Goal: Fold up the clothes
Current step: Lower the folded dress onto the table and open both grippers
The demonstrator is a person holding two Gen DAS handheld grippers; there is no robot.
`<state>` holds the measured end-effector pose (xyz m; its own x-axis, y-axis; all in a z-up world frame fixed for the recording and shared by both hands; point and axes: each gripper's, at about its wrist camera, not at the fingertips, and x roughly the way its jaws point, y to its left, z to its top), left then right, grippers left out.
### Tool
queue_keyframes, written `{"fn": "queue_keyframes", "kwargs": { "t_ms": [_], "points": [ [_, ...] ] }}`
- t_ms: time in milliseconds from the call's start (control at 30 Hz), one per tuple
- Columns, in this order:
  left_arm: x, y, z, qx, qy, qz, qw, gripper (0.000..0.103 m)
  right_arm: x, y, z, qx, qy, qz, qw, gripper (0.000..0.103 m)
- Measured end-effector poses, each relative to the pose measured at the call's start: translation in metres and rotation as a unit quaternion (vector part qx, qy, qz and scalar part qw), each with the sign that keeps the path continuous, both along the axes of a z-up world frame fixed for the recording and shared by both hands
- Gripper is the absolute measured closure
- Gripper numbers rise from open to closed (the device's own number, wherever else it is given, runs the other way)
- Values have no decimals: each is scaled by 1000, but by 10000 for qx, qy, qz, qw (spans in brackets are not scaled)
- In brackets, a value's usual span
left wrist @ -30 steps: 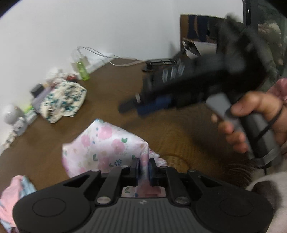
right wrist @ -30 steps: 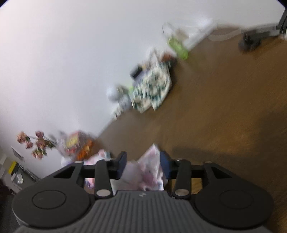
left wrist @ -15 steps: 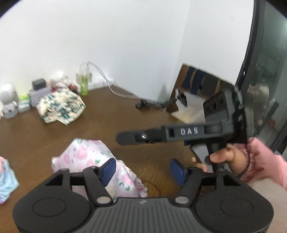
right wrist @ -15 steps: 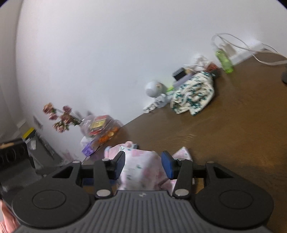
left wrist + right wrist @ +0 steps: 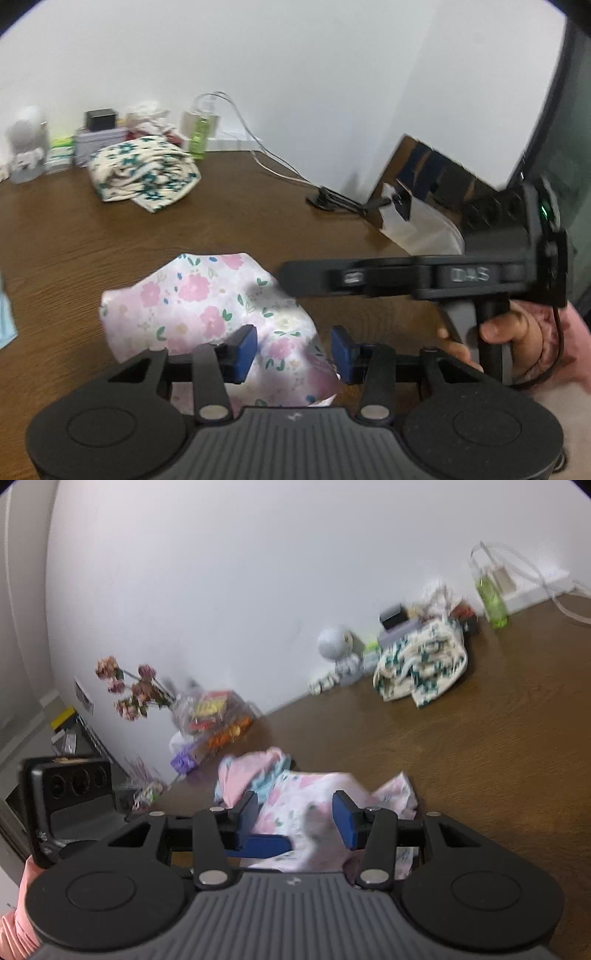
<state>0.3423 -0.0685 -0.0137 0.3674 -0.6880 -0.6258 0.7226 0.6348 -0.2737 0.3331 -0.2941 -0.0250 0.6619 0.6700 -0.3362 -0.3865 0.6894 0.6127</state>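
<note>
Left wrist view. The left gripper [image 5: 293,349] stands over the pink floral garment [image 5: 207,314], which lies crumpled on the brown wooden table [image 5: 92,236]. Its jaws have just been closing from a wider spread and now stand at a middling gap; cloth lies between the blue pads [image 5: 243,347], but neither pad presses on it. The garment's near edge is hidden under the gripper body. The right gripper [image 5: 413,277] crosses the frame from the right, seen side-on — its fingertips are blurred, so its jaw state cannot be read here. The right hand [image 5: 513,339] wraps the grip; the lower right corner is cut off. At the far wall sit a folded green-floral cloth [image 5: 144,173], a green bottle [image 5: 199,134] and small blurred items. A sliver of light-blue fabric [image 5: 5,321] is cut by the left edge.

Right wrist view. The right gripper [image 5: 295,819] points at the same pink floral garment [image 5: 317,812], bunched between its jaws. The jaws stand half-spread; motion blur hides whether the pads grip the cloth or merely flank it — this cannot be told. A blue bar [image 5: 258,845] lies under the cloth behind the left pad. Beyond lies a pink-and-blue garment [image 5: 251,775], partly hidden. The back of the left gripper [image 5: 70,797] is cut off at the left edge, with a pink sleeve [image 5: 18,923] below. Dried flowers [image 5: 129,690] and a blurred plastic bag [image 5: 210,716] stand by the wall.
</note>
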Motion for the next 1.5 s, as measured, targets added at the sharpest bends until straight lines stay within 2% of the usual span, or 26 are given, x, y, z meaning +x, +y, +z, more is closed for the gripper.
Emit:
{"fn": "queue_keyframes", "kwargs": {
  "t_ms": [100,133,167,300,400,467,500,533,633,700,767,833,1000,1100,1200,1267,1333,1367,1500],
  "points": [
    [-8,-1,-1,27,-43,-99,9999,59,13,5,-10,-116,396,21,9991,59],
    [-11,3,0,4,-49,-139,9999,58,17,6,-14,-166,534,13,9984,66],
    [-15,7,2,-18,-55,-180,9998,58,21,8,-19,-219,661,-3,9976,68],
    [-23,39,19,-309,-390,-21,9988,54,26,6,-29,-369,824,-89,9959,71],
    [-10,51,19,-207,-448,370,9981,58,26,6,-31,-503,830,-143,9952,71],
    [-3,45,8,13,-403,401,9984,74,26,8,-31,-632,810,-151,9946,69],
    [0,41,1,137,-387,396,9984,82,26,9,-30,-695,790,-151,9943,68],
    [3,37,-5,260,-372,391,9982,84,25,10,-29,-743,763,-146,9942,68],
    [9,25,-24,504,-360,361,9974,84,16,8,-19,-739,422,-234,9961,66],
    [11,20,-32,505,-303,354,9976,84,6,6,-6,-710,-13,-242,9972,66],
    [12,18,-36,518,-256,364,9977,84,-3,11,7,-833,-373,-58,9958,66],
    [13,16,-39,550,-225,399,9974,84,-5,21,14,-1112,-492,214,9923,66],
    [19,30,-29,311,-72,518,9981,82,4,32,0,-1765,17,504,9830,67],
    [27,36,-9,-61,-113,484,9987,82,7,38,-13,-2103,227,639,9753,68],
    [34,35,10,-364,-177,363,9985,82,6,41,-18,-2186,223,660,9733,68],
    [39,16,10,-88,-191,194,9996,82,3,45,-18,-2303,159,665,9707,68],
    [45,-4,0,403,-123,137,9990,91,2,47,-17,-2337,105,649,9701,66],
    [48,-12,-8,591,-48,138,9981,92,2,48,-17,-2335,78,642,9702,66],
    [59,-22,-36,930,193,350,9949,97,2,53,-17,-2465,-7,670,9668,65]
  ]
}}
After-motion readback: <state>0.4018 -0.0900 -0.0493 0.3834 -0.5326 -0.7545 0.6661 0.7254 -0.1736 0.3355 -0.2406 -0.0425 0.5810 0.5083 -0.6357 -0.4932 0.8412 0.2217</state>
